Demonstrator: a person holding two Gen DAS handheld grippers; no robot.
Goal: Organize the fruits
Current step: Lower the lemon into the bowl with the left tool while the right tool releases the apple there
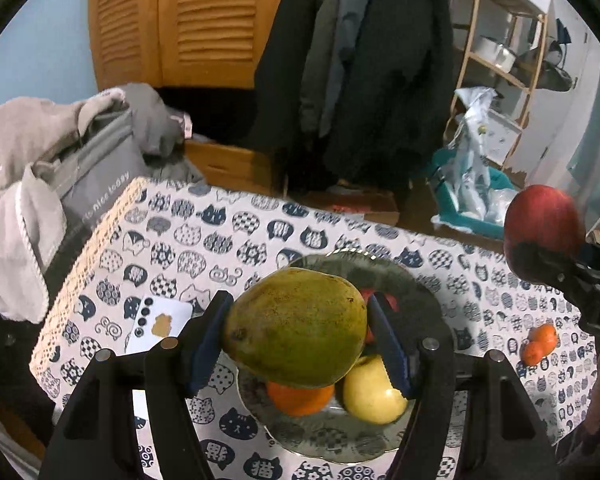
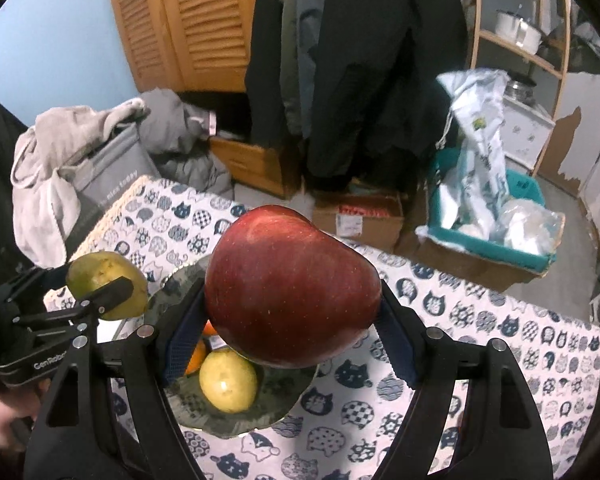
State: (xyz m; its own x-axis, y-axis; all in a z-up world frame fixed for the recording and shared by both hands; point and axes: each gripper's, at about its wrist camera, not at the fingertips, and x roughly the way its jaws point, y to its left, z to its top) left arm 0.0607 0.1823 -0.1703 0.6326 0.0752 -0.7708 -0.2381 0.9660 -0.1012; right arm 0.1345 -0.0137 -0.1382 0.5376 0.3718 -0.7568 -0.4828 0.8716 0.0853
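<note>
My left gripper (image 1: 300, 338) is shut on a green mango (image 1: 296, 326) and holds it above a glass plate (image 1: 420, 292). On the plate lie an orange (image 1: 300, 400), a yellow apple (image 1: 370, 392) and a partly hidden red fruit (image 1: 388, 300). My right gripper (image 2: 290, 328) is shut on a red apple (image 2: 292, 288), held above the plate's (image 2: 296, 388) right side. In the right wrist view the mango (image 2: 100, 280) shows at left, over the yellow apple (image 2: 228, 384) and orange (image 2: 196, 358). The red apple (image 1: 544, 228) shows at right in the left wrist view.
The table carries a cat-print cloth (image 1: 220, 236). Two small tangerines (image 1: 540, 344) lie on it at right. A white card (image 1: 160, 326) lies left of the plate. A grey bag with clothes (image 1: 60, 168) stands past the left edge; boxes and a teal bin (image 2: 492, 216) stand beyond.
</note>
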